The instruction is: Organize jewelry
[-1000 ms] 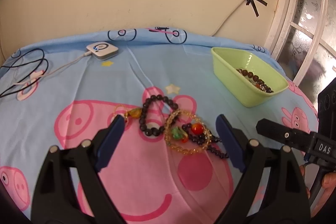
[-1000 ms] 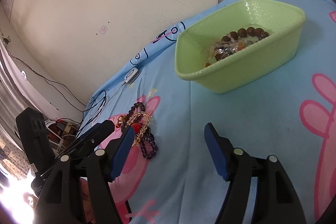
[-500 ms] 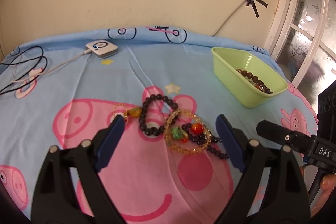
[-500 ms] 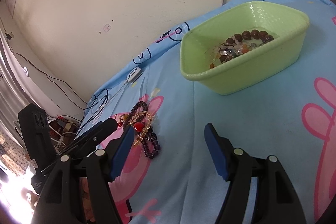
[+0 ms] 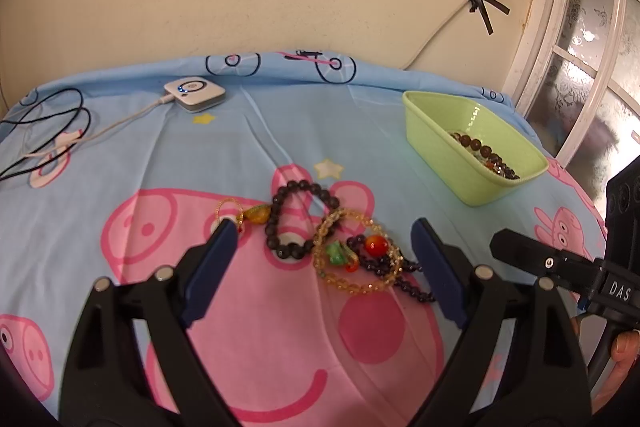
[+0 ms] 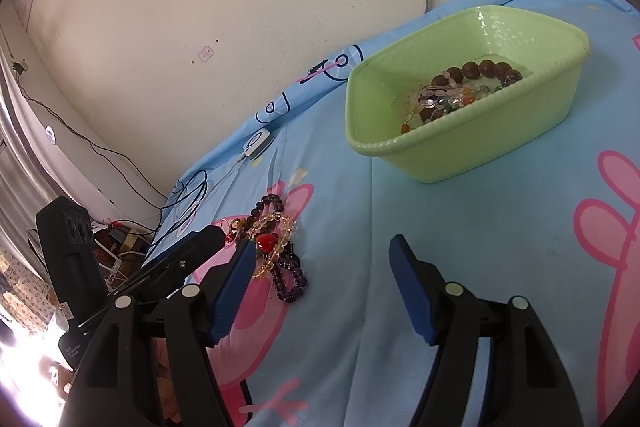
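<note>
A heap of bead bracelets (image 5: 340, 247) lies on the pink pig print of the blue cloth: a dark-bead ring, an amber-bead ring with green and red charms, a purple strand. My left gripper (image 5: 324, 239) is open just short of the heap, nothing between its blue pads. The same bracelets (image 6: 276, 247) show left of centre in the right wrist view. My right gripper (image 6: 324, 259) is open over bare cloth, right of the heap. A light green tub (image 5: 472, 151) (image 6: 460, 143) farther right holds several bracelets.
A small white device (image 5: 195, 94) with a cable and black cords (image 5: 44, 131) lies at the far left of the cloth. The wall runs behind the table, a window frame (image 5: 580, 39) at right. The left tool's body (image 6: 80, 267) stands left of the right gripper.
</note>
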A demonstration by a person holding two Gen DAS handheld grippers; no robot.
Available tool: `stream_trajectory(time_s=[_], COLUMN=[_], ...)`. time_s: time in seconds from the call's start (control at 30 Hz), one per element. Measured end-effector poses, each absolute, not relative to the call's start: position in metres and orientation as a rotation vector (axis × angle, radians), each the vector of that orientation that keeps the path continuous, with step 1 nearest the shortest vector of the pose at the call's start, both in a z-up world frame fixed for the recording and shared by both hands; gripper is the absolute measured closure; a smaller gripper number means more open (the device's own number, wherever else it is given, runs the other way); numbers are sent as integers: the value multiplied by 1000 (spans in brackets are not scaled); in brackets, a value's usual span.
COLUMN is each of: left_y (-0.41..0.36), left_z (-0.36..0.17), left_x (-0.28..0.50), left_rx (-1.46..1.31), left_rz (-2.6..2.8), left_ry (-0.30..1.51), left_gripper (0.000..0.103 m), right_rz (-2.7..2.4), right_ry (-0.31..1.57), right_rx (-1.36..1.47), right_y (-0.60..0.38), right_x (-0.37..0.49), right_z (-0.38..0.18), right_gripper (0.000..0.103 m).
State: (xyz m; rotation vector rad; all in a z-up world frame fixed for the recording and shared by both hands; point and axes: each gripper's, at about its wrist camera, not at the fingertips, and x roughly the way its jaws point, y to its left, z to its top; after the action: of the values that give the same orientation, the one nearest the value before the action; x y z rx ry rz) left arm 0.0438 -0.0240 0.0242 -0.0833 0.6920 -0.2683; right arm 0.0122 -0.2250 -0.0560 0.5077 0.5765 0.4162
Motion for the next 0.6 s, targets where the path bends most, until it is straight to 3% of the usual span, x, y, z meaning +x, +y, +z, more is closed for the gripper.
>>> stream_trajectory(time_s=[0.6], left_y=[-23], left_z=[27], left_x=[41], left_rx=[-80], left_rz=[-260], left_ry=[677], left_gripper=[18], right_rz=[416], right_ry=[567], right_rx=[497], right_y=[-228], right_x=[11], right_z=[-54], right_gripper=[55])
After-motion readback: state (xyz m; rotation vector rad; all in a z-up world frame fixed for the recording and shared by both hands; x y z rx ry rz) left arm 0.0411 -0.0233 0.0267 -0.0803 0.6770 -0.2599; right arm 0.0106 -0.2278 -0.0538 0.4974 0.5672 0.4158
